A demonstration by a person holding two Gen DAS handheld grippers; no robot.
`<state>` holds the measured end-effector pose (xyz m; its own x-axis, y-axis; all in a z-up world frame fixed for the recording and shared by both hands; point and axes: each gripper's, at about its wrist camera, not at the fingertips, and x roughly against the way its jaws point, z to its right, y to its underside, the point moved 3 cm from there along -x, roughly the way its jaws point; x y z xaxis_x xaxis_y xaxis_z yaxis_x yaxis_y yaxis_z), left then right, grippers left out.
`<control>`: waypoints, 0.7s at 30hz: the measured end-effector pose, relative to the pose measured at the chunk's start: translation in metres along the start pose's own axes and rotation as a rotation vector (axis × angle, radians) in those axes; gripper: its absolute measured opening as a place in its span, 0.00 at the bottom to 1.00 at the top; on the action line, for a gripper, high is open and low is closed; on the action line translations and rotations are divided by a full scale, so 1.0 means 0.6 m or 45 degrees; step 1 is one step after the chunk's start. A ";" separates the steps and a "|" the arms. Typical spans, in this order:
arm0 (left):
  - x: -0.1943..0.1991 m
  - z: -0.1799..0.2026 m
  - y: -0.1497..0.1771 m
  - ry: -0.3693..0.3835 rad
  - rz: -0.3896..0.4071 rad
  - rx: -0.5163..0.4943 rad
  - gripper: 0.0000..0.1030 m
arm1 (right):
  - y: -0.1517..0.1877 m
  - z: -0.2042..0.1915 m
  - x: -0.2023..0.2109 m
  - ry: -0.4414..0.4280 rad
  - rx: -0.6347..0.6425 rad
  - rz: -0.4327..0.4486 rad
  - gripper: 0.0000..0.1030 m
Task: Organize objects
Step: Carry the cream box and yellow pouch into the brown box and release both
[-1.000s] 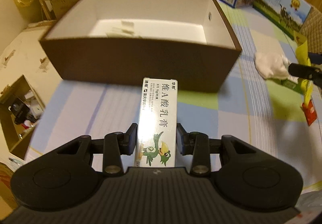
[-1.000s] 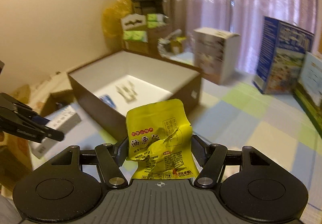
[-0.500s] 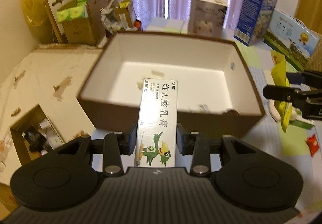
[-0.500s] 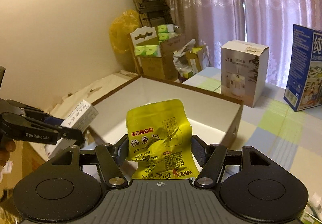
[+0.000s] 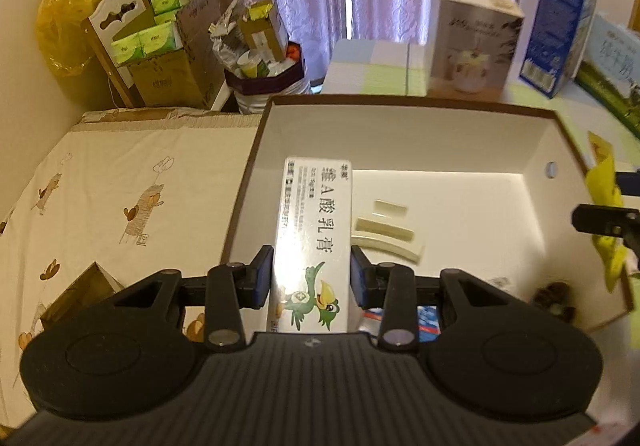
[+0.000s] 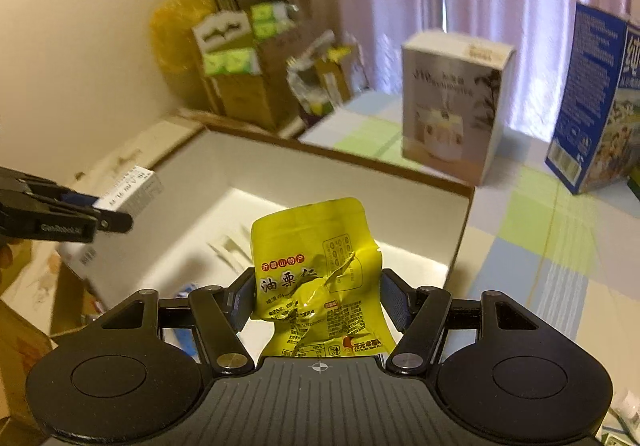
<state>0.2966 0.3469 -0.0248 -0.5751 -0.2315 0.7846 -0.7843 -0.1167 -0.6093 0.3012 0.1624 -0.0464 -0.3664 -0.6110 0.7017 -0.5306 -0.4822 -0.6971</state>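
Observation:
My left gripper (image 5: 311, 278) is shut on a long white ointment box (image 5: 314, 230) with a green bird print, held above the left part of the open brown box (image 5: 400, 101) with a white inside. My right gripper (image 6: 318, 298) is shut on a crumpled yellow snack packet (image 6: 316, 266), held above the box's near right side (image 6: 460, 242). The left gripper and its ointment box also show in the right wrist view (image 6: 120, 197). The yellow packet also shows at the right edge of the left wrist view (image 5: 606, 213).
White strips (image 5: 386, 230), a blue-red packet (image 5: 428, 320) and a dark item (image 5: 554, 296) lie inside the box. A white carton (image 6: 454, 101) and a blue carton (image 6: 592, 101) stand on the checked cloth behind. Cardboard clutter (image 5: 168, 57) fills the far left corner.
Both grippers have risen and moved forward over the brown box. The ointment box was in front of the box wall a second ago and is now above its inside.

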 end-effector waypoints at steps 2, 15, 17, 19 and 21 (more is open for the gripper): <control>-0.020 -0.005 -0.005 0.004 -0.020 -0.009 0.32 | -0.001 0.004 -0.016 0.035 0.004 -0.029 0.60; -0.093 -0.012 -0.012 0.045 -0.096 -0.044 0.32 | -0.015 -0.007 -0.058 0.092 0.081 -0.059 0.60; -0.102 -0.013 -0.011 0.041 -0.106 -0.053 0.32 | -0.012 -0.008 -0.067 0.098 0.084 -0.075 0.60; -0.108 -0.014 -0.011 0.042 -0.116 -0.051 0.32 | -0.009 -0.007 -0.077 0.115 0.085 -0.105 0.60; -0.113 -0.015 -0.010 0.049 -0.122 -0.054 0.32 | -0.007 -0.004 -0.086 0.152 0.093 -0.139 0.61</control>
<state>0.3382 0.3717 -0.0732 -0.5048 -0.1838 0.8435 -0.8449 -0.0952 -0.5264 0.3203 0.1976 -0.0795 -0.4003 -0.4757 0.7833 -0.5170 -0.5885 -0.6216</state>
